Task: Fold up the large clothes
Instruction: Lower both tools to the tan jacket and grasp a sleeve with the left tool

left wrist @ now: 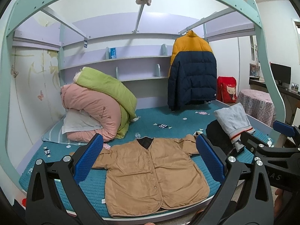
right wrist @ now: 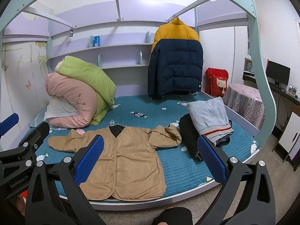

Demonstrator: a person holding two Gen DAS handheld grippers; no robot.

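Observation:
A tan button-front jacket (left wrist: 150, 170) lies flat and face up on the teal bed mattress (left wrist: 168, 120), sleeves spread out, hem at the near edge. It also shows in the right wrist view (right wrist: 127, 159). My left gripper (left wrist: 150, 157) is open and empty, held above the near edge of the bed with the jacket between its blue pads. My right gripper (right wrist: 150, 159) is open and empty, over the jacket's right half. The right gripper also shows at the right of the left wrist view (left wrist: 277, 146).
Rolled pink and green quilts (left wrist: 99, 105) sit at the back left. A pile of grey and black clothes (right wrist: 206, 121) lies right of the jacket. A yellow and navy puffer coat (left wrist: 191, 71) hangs from the upper frame. A red bag (left wrist: 226, 90) and covered table (left wrist: 255, 105) stand right.

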